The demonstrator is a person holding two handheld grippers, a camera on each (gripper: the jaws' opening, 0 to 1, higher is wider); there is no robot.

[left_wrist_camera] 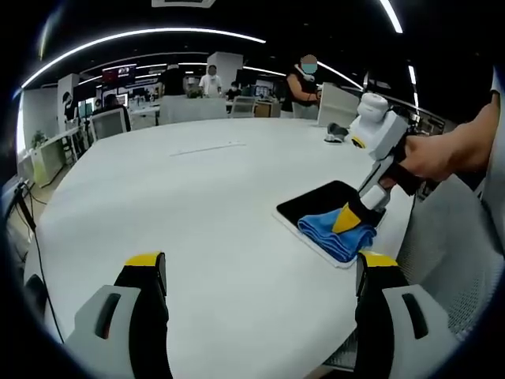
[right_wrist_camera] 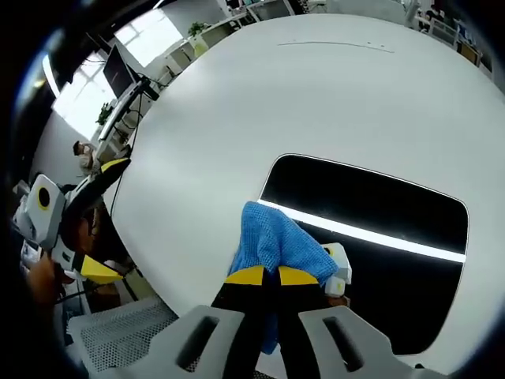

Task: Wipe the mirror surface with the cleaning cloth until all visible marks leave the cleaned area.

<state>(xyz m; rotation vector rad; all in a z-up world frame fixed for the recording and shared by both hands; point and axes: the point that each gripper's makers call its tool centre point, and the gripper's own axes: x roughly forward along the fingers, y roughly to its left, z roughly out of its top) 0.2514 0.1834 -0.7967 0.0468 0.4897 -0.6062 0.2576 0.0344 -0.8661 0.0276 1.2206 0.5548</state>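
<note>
Left gripper view: the left gripper (left_wrist_camera: pixel 256 272) is seen with its two yellow-tipped jaws spread wide apart, nothing held between them, above the white round table (left_wrist_camera: pixel 197 205). Toward the table's near right edge the mirror (left_wrist_camera: pixel 323 204), a dark rectangular panel with a pale border, is laid flat. A blue cleaning cloth (left_wrist_camera: pixel 339 233) is pressed onto the mirror's nearer end by the right gripper (left_wrist_camera: pixel 357 217), which is held by a person's hand (left_wrist_camera: pixel 430 156). A small grey object (left_wrist_camera: pixel 336 133) lies farther back on the table; what it is cannot be told. A grey mesh chair (left_wrist_camera: pixel 458 276) stands just beside the table at the right. People (left_wrist_camera: pixel 304 83) and desks with monitors (left_wrist_camera: pixel 106 122) are seen in the background.

Right gripper view: the right gripper (right_wrist_camera: pixel 276 275) is shown with its jaws brought together and clamped on the cleaning cloth (right_wrist_camera: pixel 276 241), which rests on the mirror's (right_wrist_camera: pixel 371 201) left portion. A bright strip of ceiling light is reflected across the dark glass. The left gripper (right_wrist_camera: pixel 93 225) is visible at the left, off the table's (right_wrist_camera: pixel 237 103) edge, with its jaws apart.
</note>
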